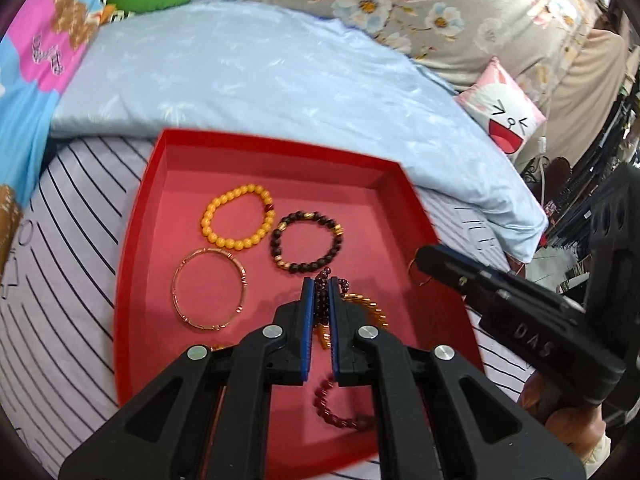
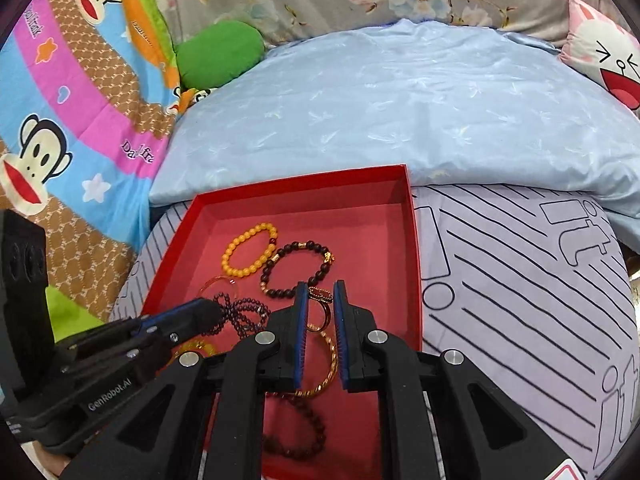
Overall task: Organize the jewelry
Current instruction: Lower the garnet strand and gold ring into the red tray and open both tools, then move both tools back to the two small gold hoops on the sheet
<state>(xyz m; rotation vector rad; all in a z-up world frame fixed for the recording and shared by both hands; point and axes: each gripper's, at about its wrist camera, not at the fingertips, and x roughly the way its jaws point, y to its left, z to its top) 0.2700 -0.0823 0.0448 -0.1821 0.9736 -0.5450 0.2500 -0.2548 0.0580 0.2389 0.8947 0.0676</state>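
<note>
The left gripper fills the near foreground of its own view, blue pads pressed together on a dark purple beaded string; loops of that string hang out above and below the pads. In the right wrist view the same string trails from the left gripper's tip over the tray floor.

The right gripper is drawn in narrow on a ring — a gold band with a dark ornamented top, held between the pad tips above the tray.

Both grippers are over the red tray, a shallow open box resting on a striped lavender sheet. Contents of the tray:
- a yellow bead bracelet, toward the far side;
- a dark bead bracelet with gold spacers, just beside it;
- a thin rose-gold bangle, lying flat, near left;
- a twisted gold bangle, partly hidden behind the right gripper's fingers;
- a reddish-brown bead bracelet, nearest the cameras.

A pale blue quilt lies folded behind the tray — its edge touches the far rim. A green cushion and a pink cartoon pillow sit well apart at the back.
</note>
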